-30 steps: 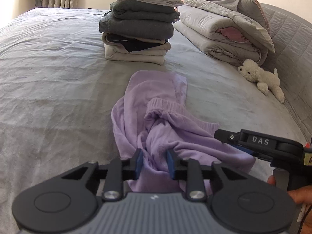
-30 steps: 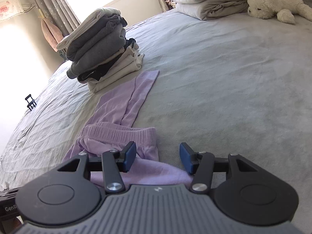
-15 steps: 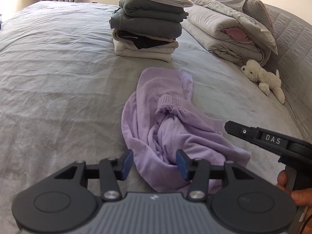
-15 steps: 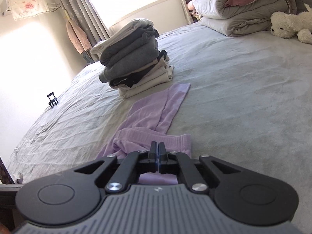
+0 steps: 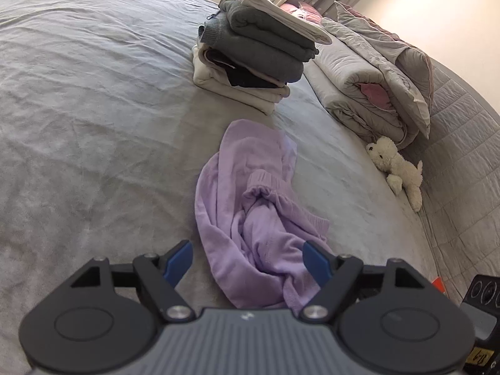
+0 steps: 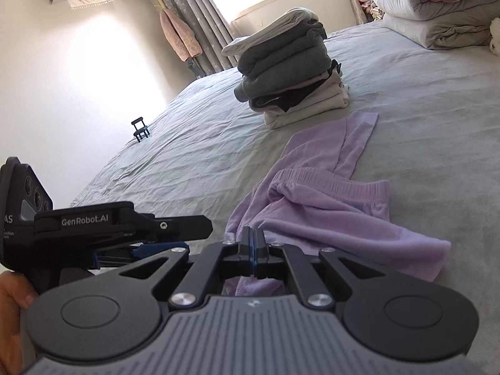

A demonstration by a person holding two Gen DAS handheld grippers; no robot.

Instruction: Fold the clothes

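Crumpled lilac trousers lie on the grey bed, one leg stretched toward the folded pile. They also show in the right wrist view, waistband up. My left gripper is open wide, just above the near end of the trousers, holding nothing. My right gripper is shut, with a fold of the lilac cloth under its closed fingers. The left gripper's body shows at the left of the right wrist view.
A stack of folded grey, black and cream clothes stands beyond the trousers. A folded grey duvet and a white plush toy lie at the right by the quilted headboard. A small black stand sits at the far bed edge.
My left gripper let go of the trousers, opened wide and drew back. My right gripper closed on the near edge of the cloth and lifted slightly.
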